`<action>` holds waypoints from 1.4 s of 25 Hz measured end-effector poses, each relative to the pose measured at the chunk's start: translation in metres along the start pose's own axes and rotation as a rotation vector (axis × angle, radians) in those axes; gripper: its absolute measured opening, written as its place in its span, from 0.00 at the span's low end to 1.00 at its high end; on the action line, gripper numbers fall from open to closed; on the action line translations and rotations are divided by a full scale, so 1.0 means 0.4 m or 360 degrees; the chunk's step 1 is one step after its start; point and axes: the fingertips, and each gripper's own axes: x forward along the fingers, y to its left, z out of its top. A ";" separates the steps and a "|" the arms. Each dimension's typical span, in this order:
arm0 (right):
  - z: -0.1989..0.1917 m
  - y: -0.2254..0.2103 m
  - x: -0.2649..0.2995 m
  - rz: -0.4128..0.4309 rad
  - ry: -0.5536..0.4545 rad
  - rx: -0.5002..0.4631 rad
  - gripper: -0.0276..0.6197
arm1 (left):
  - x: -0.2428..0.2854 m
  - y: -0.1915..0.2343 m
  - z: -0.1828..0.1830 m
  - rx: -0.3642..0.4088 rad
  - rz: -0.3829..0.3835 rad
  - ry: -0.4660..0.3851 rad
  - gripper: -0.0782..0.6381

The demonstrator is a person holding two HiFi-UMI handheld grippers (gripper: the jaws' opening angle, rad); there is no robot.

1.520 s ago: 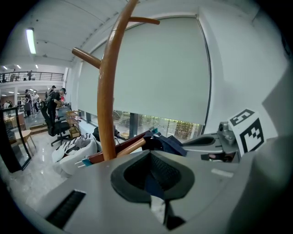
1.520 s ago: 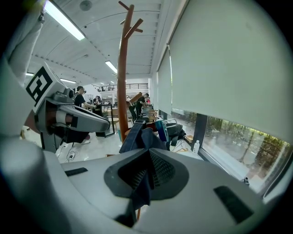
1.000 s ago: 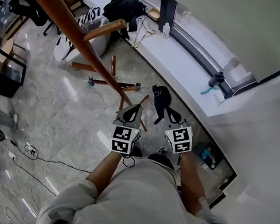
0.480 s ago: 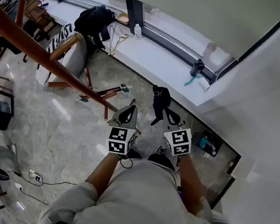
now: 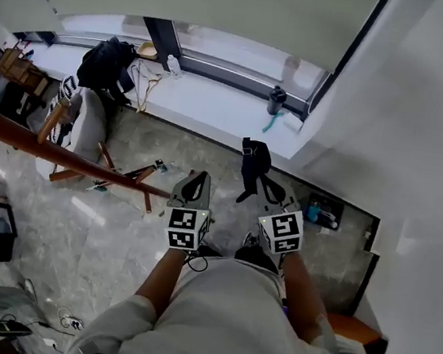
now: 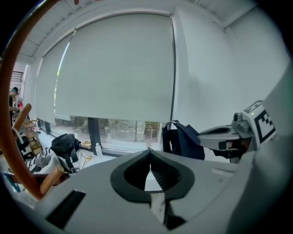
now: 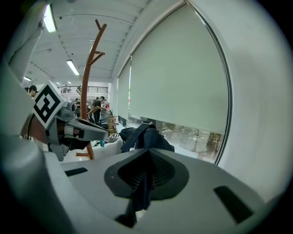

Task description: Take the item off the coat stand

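Observation:
A dark navy bag point(image 5: 253, 162) hangs free of the wooden coat stand point(image 5: 44, 150), which crosses the left side of the head view. My right gripper point(image 5: 268, 187) is shut on the bag's strap point(image 7: 142, 192), and the bag's body point(image 7: 147, 137) dangles just past its tips point(image 7: 147, 153). My left gripper point(image 5: 197, 179) is beside it on the left, shut with nothing in it point(image 6: 149, 155). In the left gripper view the bag point(image 6: 181, 141) hangs at the right. The coat stand point(image 7: 87, 77) stands behind the left gripper point(image 7: 78, 130).
A white windowsill point(image 5: 215, 109) carries a black backpack point(image 5: 106, 64), a small bottle point(image 5: 171, 63) and a dark flask point(image 5: 276, 99). A chair draped with striped cloth point(image 5: 72, 100) is by the stand's base. A white wall point(image 5: 422, 161) is at the right, cables point(image 5: 60, 321) on the floor.
Both grippers and the bag have swung away from the coat stand toward the window and wall. The stand has slid to the left of the head view. Both grippers stay shut.

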 end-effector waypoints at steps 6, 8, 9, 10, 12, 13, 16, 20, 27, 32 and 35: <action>0.065 -0.047 -0.073 -0.0125 -0.0117 0.0023 0.05 | 0.006 -0.060 0.085 0.0123 -0.0085 -0.0113 0.12; 0.101 -0.057 -0.102 -0.0168 -0.0149 0.0019 0.05 | 0.000 -0.076 0.119 0.0138 -0.0111 -0.0156 0.12; 0.125 -0.061 -0.119 -0.0189 -0.0170 0.0011 0.05 | -0.005 -0.084 0.138 0.0145 -0.0124 -0.0179 0.12; 0.150 -0.062 -0.135 -0.0208 -0.0195 0.0002 0.05 | -0.012 -0.091 0.158 0.0153 -0.0135 -0.0204 0.12; 0.195 -0.061 -0.163 -0.0236 -0.0246 -0.0019 0.05 | -0.026 -0.101 0.196 0.0173 -0.0152 -0.0262 0.12; 0.213 -0.063 -0.175 -0.0252 -0.0267 -0.0029 0.05 | -0.032 -0.104 0.212 0.0184 -0.0159 -0.0288 0.12; 0.255 -0.079 -0.210 -0.0297 -0.0331 -0.0048 0.05 | -0.038 -0.112 0.244 0.0215 -0.0169 -0.0342 0.12; 0.283 -0.103 -0.241 -0.0353 -0.0384 -0.0055 0.05 | -0.052 -0.106 0.271 0.0193 -0.0151 -0.0361 0.12; 0.276 -0.134 -0.266 -0.0430 -0.0400 -0.0044 0.05 | -0.066 -0.126 0.296 0.0205 -0.0173 -0.0385 0.12; 0.274 -0.141 -0.259 -0.0414 -0.0402 -0.0014 0.05 | -0.057 -0.152 0.300 0.0203 -0.0214 -0.0395 0.12; 0.278 -0.143 -0.255 -0.0401 -0.0413 -0.0026 0.05 | -0.049 -0.161 0.306 0.0195 -0.0232 -0.0400 0.12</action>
